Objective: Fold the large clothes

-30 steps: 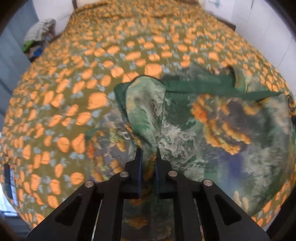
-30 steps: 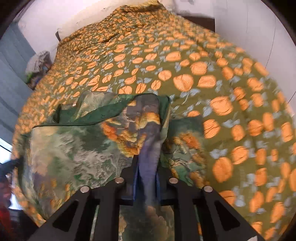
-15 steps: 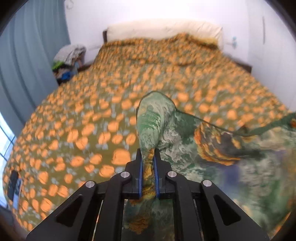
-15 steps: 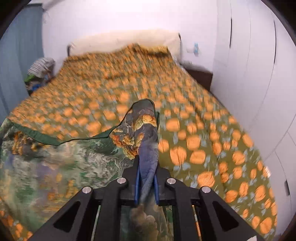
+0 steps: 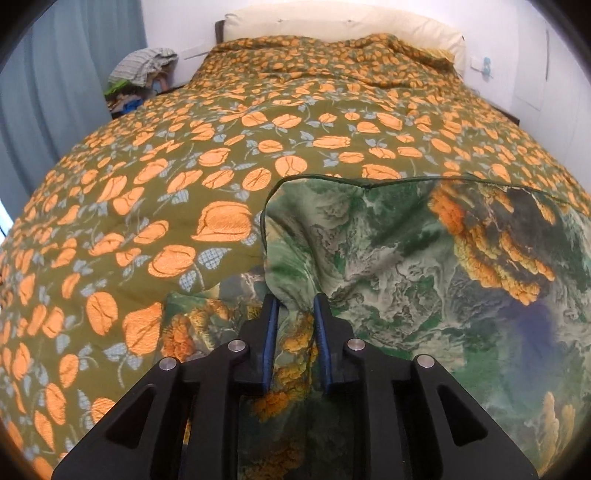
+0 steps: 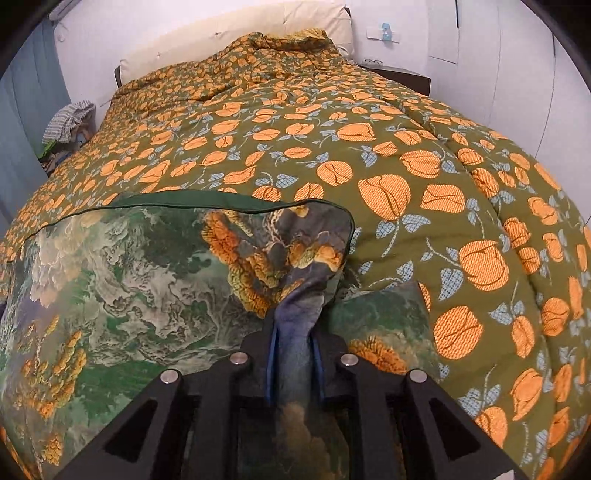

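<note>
A large cloth (image 5: 406, 258) printed in green, grey and orange lies spread on the bed, its dark green hem toward the pillows. In the left wrist view my left gripper (image 5: 294, 301) sits low over the cloth's left corner. Its jaws are opening, and the corner lies loosely between the pads. In the right wrist view the same cloth (image 6: 147, 277) stretches off to the left. My right gripper (image 6: 293, 314) holds the cloth's right corner, a bunched blue fold that fills the gap. Its jaws are opening too, though the pads still press the fold.
The bed carries an olive bedspread (image 5: 184, 166) with orange flowers, and pale pillows (image 5: 332, 26) at the headboard. A heap of clothes (image 5: 144, 66) sits left of the bed by a blue curtain (image 5: 55, 92). On the right are a dark nightstand (image 6: 402, 75) and white doors (image 6: 498, 55).
Both grippers came down toward the bed with the cloth's corners, and the cloth now rests spread on the bedspread. The left jaws have visibly widened; the right ones widened slightly.
</note>
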`<state>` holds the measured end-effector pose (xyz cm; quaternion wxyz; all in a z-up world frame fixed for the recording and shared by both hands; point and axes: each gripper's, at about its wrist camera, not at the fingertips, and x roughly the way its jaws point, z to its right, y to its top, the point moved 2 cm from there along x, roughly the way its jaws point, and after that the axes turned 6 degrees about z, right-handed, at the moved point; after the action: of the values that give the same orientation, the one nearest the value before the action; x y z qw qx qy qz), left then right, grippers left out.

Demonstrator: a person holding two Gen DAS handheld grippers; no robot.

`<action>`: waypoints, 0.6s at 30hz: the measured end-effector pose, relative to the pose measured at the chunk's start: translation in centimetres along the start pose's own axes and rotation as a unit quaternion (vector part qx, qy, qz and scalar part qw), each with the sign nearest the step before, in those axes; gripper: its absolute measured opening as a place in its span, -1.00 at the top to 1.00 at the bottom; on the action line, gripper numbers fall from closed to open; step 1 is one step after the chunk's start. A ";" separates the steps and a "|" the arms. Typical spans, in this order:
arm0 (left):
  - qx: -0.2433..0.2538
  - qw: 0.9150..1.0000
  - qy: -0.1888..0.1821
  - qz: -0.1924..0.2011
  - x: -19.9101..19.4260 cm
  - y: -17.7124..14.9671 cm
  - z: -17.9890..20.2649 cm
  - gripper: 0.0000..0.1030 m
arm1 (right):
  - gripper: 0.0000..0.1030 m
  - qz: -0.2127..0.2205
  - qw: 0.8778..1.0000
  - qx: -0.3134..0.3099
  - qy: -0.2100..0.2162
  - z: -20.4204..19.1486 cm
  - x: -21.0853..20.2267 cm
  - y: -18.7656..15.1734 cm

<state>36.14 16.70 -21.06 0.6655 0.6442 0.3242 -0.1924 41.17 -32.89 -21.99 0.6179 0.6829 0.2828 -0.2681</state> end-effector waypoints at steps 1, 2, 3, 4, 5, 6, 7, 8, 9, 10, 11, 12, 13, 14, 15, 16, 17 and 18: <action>0.000 1.000 0.000 0.001 0.0 0.0 0.0 0.62 | 0.66 0.003 1.000 0.001 0.001 0.0 0.0 0.0; 0.001 1.000 0.000 0.001 0.0 0.0 -0.1 0.61 | 0.66 0.005 1.000 0.002 0.002 -0.2 -0.3 0.0; 0.002 1.000 -0.001 0.000 -0.1 0.1 -0.2 0.61 | 0.66 0.006 1.000 0.005 0.004 -0.1 -0.3 0.0; 0.003 1.000 0.000 -0.003 -0.3 0.2 -0.2 0.59 | 0.66 0.005 1.000 0.007 0.005 -0.1 -0.3 0.1; 0.005 1.000 0.001 -0.004 -0.4 0.4 -0.3 0.53 | 0.65 0.003 1.000 0.008 0.005 -0.2 -0.3 0.3; 0.007 1.000 0.004 -0.006 -0.7 0.6 -0.4 0.41 | 0.63 0.001 1.000 0.007 0.005 -0.2 -0.4 0.5; 0.006 1.000 0.007 -0.009 -1.1 0.9 -0.5 0.33 | 0.61 -0.001 1.000 0.007 0.005 -0.1 -0.7 0.6; 0.001 1.000 0.006 -0.013 -1.6 1.3 -0.8 0.10 | 0.57 -0.002 1.000 0.010 0.005 0.1 -1.1 0.9; -0.008 1.000 0.002 -0.015 -2.3 1.6 -1.2 -0.23 | 0.45 -0.002 1.000 0.016 0.003 0.3 -1.6 1.2; -0.022 1.000 -0.009 -0.012 -3.4 2.0 -1.9 -0.41 | 0.31 -0.002 1.000 0.025 0.002 0.6 -2.3 1.6; -0.032 0.999 -0.020 -0.006 -4.4 2.2 -2.3 -0.54 | -0.04 0.005 0.999 0.037 0.004 1.0 -3.5 2.1; -0.039 0.999 -0.030 -0.001 -5.3 2.3 -2.7 -0.58 | -0.16 0.017 0.999 0.045 0.011 1.2 -4.8 2.4; -0.041 0.998 -0.046 0.003 -6.7 2.2 -3.0 -0.58 | -0.16 0.025 0.998 0.047 0.018 1.2 -5.9 2.6; -0.038 0.998 -0.054 0.003 -7.5 2.1 -3.1 -0.60 | -0.16 0.035 0.998 0.042 0.025 1.0 -7.3 2.6; -0.028 0.997 -0.065 0.006 -8.9 1.6 -3.2 -0.66 | -0.16 0.045 0.998 0.022 0.035 0.4 -9.2 2.5; -0.020 0.997 -0.069 0.009 -9.5 1.2 -3.1 -0.71 | -0.16 0.050 0.998 0.006 0.044 -0.2 -10.4 2.2; -0.005 0.997 -0.071 0.013 -10.4 0.5 -3.0 -0.80 | -0.18 0.054 0.997 -0.014 0.059 -1.0 -11.8 1.5; 0.018 0.997 -0.069 0.015 -11.0 -0.4 -2.7 -0.84 | -0.23 0.052 0.995 -0.032 0.078 -1.8 -12.8 0.6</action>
<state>27.54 17.52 -13.80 0.6774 0.6459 0.2645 -0.2323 32.72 -31.88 -12.22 0.6282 0.6955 0.3029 -0.1728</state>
